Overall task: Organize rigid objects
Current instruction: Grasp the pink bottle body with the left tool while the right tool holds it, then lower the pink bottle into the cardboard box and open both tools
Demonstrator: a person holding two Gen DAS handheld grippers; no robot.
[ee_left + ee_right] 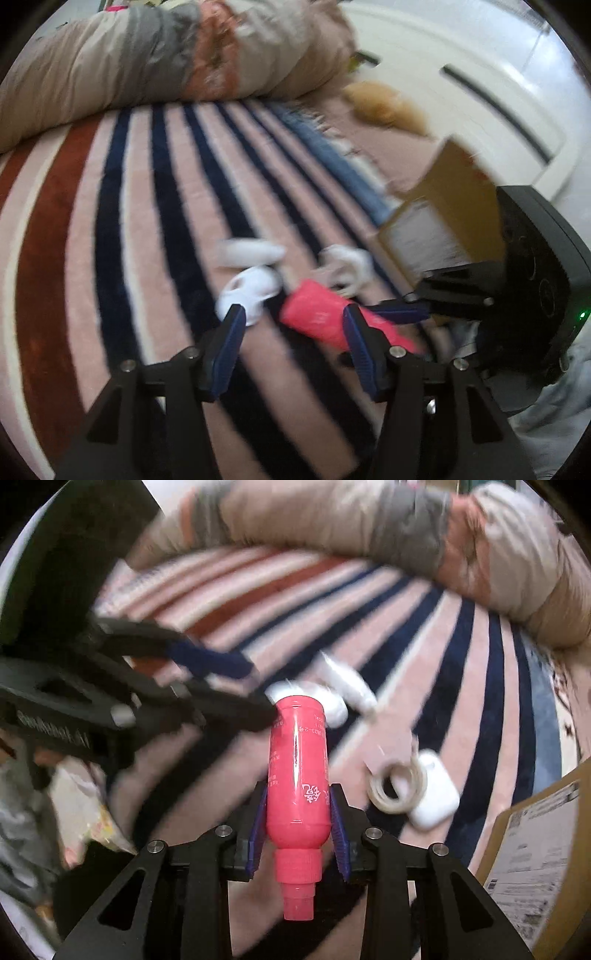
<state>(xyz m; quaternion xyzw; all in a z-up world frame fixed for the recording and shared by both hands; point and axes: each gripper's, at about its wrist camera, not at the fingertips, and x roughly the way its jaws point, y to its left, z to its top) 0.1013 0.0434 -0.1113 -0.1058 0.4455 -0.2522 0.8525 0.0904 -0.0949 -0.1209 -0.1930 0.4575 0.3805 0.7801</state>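
Note:
My right gripper (298, 797) is shut on a pink plastic bottle (297, 775), cap toward the camera, held above the striped blanket. The same bottle shows in the left wrist view (317, 317), with the right gripper (402, 314) coming in from the right. My left gripper (291, 317) is open and empty, just in front of the bottle; it also shows in the right wrist view (236, 686) at the left. White objects lie on the blanket: a blurred white item (251, 288), a small white bottle (247, 253), and a white earbud case (436, 794) with a coiled cable (397, 786).
A cardboard box (443, 218) stands at the right; it also shows in the right wrist view (535, 849). A rolled quilt (166, 62) lies along the far side of the striped blanket (147, 221). Crumpled bags (74, 812) lie at the left. A white wall panel (461, 74) is behind.

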